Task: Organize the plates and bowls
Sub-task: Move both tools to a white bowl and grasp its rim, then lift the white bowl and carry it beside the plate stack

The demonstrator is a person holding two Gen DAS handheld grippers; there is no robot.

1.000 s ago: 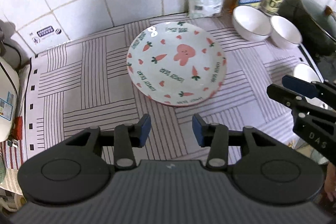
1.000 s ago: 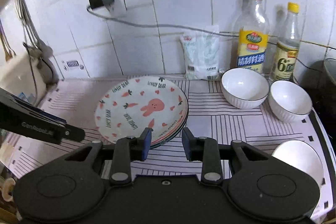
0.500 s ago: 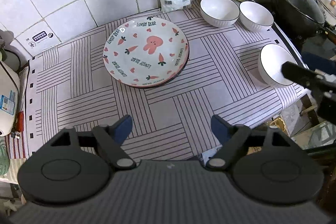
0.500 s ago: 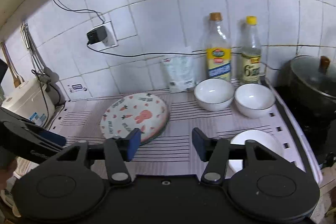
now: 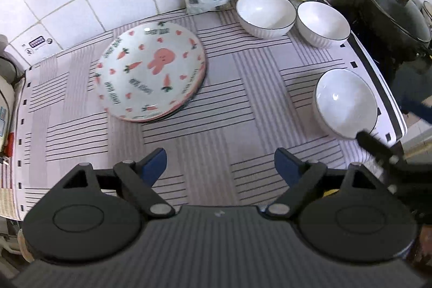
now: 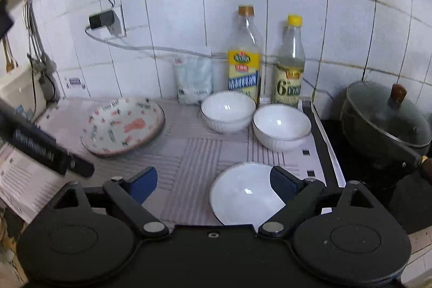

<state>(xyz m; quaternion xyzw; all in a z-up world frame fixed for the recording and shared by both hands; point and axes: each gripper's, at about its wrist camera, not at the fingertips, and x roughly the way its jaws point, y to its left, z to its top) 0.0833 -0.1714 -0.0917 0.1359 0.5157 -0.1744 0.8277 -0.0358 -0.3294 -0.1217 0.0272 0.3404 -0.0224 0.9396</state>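
Note:
A stack of plates, the top one printed with a rabbit and carrots [image 5: 151, 74], lies on the striped mat; it also shows in the right wrist view [image 6: 122, 126]. Two white bowls [image 5: 264, 14] [image 5: 322, 24] stand at the back by the bottles. A third white bowl [image 5: 345, 103] sits near the mat's right edge, just in front of my right gripper [image 6: 213, 184] in its view [image 6: 243, 193]. My left gripper [image 5: 220, 165] is open and empty above the mat's front. The right gripper is open and empty.
Two bottles [image 6: 244, 64] [image 6: 290, 66] and a white bag [image 6: 193, 80] stand against the tiled wall. A dark lidded pot [image 6: 386, 118] sits on the stove at the right. A rice cooker [image 5: 4, 104] stands at the left.
Both grippers have opened wide and pulled back from the plates. The right gripper has swung right, so the near white bowl now lies in front of it.

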